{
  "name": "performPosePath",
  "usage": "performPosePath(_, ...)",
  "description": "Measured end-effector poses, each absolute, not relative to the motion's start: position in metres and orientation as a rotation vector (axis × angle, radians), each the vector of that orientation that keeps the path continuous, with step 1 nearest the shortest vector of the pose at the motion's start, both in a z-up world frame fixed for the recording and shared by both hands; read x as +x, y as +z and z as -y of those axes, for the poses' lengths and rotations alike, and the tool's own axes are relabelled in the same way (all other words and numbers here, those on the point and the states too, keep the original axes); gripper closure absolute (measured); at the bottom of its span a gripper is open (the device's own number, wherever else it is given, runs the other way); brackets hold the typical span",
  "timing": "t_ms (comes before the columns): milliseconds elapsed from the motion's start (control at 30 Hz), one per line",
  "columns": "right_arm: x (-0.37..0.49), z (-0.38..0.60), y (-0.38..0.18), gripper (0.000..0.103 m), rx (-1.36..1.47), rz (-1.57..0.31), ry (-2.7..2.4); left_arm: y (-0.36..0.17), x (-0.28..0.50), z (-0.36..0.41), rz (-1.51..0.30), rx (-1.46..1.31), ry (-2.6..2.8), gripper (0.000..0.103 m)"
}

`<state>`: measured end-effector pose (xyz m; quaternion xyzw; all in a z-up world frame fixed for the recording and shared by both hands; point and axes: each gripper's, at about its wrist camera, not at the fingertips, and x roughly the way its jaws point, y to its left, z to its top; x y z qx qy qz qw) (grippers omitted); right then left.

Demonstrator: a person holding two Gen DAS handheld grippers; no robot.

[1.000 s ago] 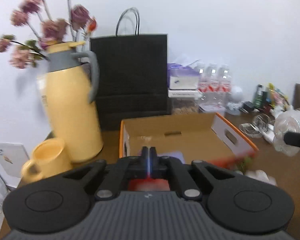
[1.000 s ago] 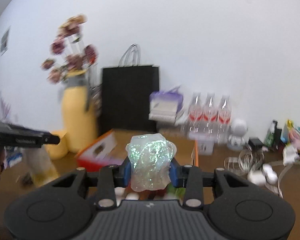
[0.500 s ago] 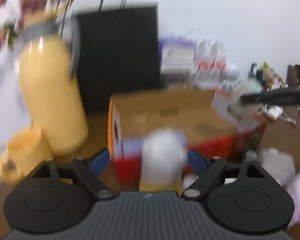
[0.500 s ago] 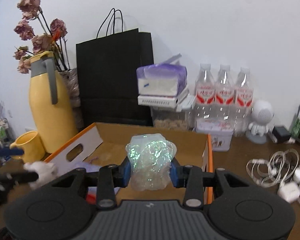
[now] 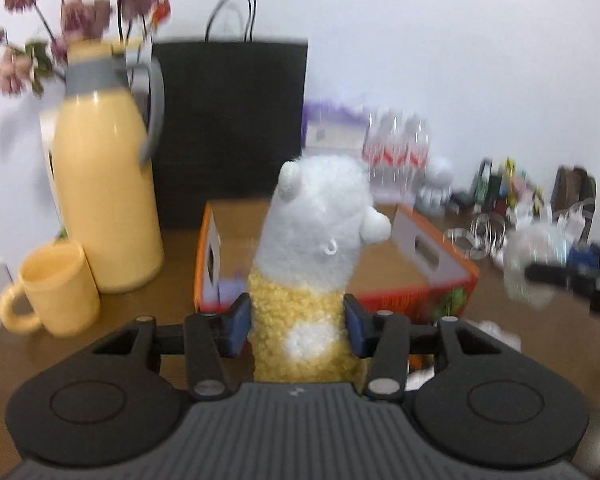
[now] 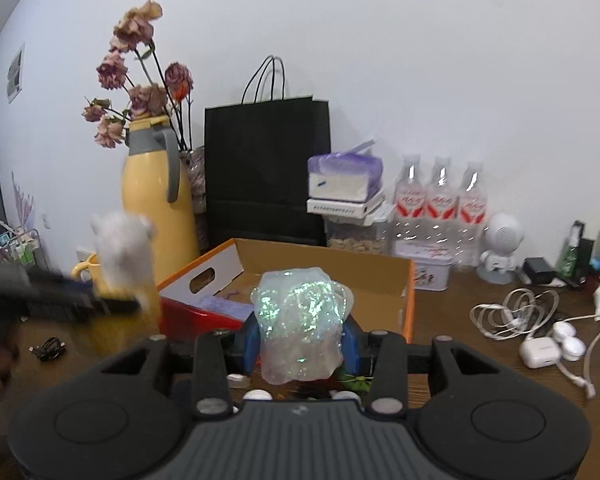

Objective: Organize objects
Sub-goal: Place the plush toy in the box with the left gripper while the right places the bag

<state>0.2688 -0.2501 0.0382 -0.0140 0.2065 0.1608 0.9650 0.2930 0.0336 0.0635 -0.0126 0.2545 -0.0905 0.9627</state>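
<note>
A plush toy (image 5: 316, 232), white on top and yellow below, stands upright between the blue pads of my left gripper (image 5: 298, 330). The jaws are closing and both pads touch its yellow body. Behind it lies an open cardboard box (image 5: 432, 248) with orange edges. My right gripper (image 6: 300, 340) is shut on a crumpled iridescent plastic lump (image 6: 300, 320), held in front of the same box (image 6: 204, 276). In the right wrist view the left gripper (image 6: 120, 304) and the plush toy (image 6: 124, 248) show blurred at the left. In the left wrist view the right gripper (image 5: 540, 272) shows blurred at the right.
A yellow thermos jug (image 5: 104, 200) with dried flowers and a yellow mug (image 5: 56, 288) stand left of the box. A black paper bag (image 6: 266, 172), a tissue pack (image 6: 344, 176) and water bottles (image 6: 440, 208) line the wall. White cables and earbud cases (image 6: 540, 352) lie at the right.
My left gripper went from shut and empty to wide open around the plush toy, and now its pads are against the toy. The right gripper still holds the iridescent lump.
</note>
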Motion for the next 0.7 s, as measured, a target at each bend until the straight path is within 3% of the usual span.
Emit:
performPosePath(167, 0.327, 0.248, 0.056, 0.064, -0.045, -0.452, 0.318, 0.088, 0.391, -0.017, -0.534, 0.033, -0.13, 0.051)
performPosePath(267, 0.41, 0.241, 0.052, 0.06, -0.051, -0.554, 0.289, 0.06, 0.473, -0.01, -0.644, 0.098, -0.071, 0.051)
performPosePath(400, 0.518, 0.226, 0.005, 0.058, -0.166, -0.699, 0.14, 0.009, 0.542, -0.012, -0.767, 0.124, -0.028, 0.049)
performPosePath(467, 0.55, 0.221, -0.018, 0.057, -0.212, -0.745, 0.12, -0.003, 0.551, -0.023, -0.787, 0.058, 0.001, 0.045)
performPosePath(500, 0.56, 0.219, -0.028, 0.051, -0.229, -0.762, 0.112, -0.006, 0.551, -0.028, -0.783, 0.03, 0.001, 0.042)
performPosePath(633, 0.577, 0.218, -0.041, 0.044, -0.261, -0.811, 0.089, -0.011, 0.545, -0.036, -0.764, -0.023, -0.044, 0.023)
performPosePath(700, 0.579, 0.217, -0.041, 0.031, -0.294, -0.788, 0.113, -0.011, 0.543, -0.031, -0.777, -0.026, -0.058, 0.019)
